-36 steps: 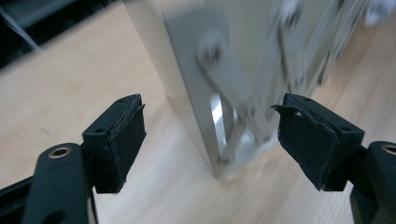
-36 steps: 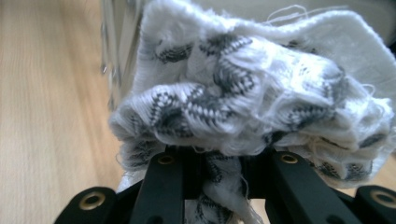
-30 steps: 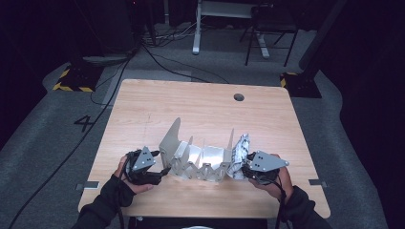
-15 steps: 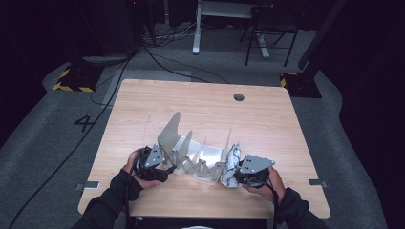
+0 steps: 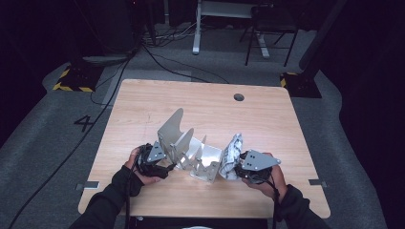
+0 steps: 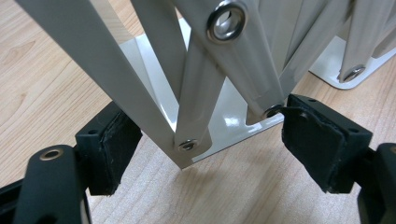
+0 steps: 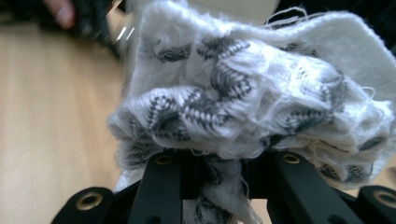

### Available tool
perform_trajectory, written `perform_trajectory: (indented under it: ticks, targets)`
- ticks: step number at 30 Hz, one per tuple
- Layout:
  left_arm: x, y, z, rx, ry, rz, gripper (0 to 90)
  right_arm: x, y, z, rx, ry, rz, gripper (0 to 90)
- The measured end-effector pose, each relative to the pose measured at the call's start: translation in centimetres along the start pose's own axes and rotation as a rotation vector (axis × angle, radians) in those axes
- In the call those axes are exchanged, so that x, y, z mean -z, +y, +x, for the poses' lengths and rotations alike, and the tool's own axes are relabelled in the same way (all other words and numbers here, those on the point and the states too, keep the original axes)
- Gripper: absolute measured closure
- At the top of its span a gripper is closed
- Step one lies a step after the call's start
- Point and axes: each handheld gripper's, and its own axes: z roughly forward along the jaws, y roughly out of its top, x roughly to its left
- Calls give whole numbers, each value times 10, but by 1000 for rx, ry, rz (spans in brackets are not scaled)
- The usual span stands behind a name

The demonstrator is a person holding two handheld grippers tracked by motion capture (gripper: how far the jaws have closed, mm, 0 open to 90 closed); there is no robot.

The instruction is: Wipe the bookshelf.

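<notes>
Table (image 5: 143, 102) first, seen from the high view: one white metal folding rack (image 5: 188, 145) stands on the near half of it, between two hands. The left gripper (image 5: 165, 168) sits at the rack's left end, likely to keep it from sliding. The right gripper (image 5: 237, 168) holds one white and grey cloth (image 5: 232, 151) up against the rack's right end, maybe to hang it there. So I count one rack, one cloth, two grippers.

Left gripper view next: the two black fingers (image 6: 109, 147) are spread wide, one on each side of the rack's crossed bars (image 6: 196, 98). They do not squeeze yet. The left finger is just beside a bar, and the right one is close to the flat foot plate (image 6: 233, 119). I see three shiny rivets.

Right gripper view last: the fingers (image 7: 156, 196) are pressed together on the cloth (image 7: 243, 98). The cloth bunches up above them in a soft lump, so the pinch looks firm.
</notes>
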Motion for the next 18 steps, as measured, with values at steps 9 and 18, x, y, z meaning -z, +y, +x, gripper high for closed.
perform_trajectory:
  ticks: [9,18]
  targets:
    - [-11,-2,0,13,-23,47,174,-1,4,-29,-29,-88,-23,738]
    - [-16,-5,0,41,-28,65,186,-35,-30,-26,-67,-11,147,739]
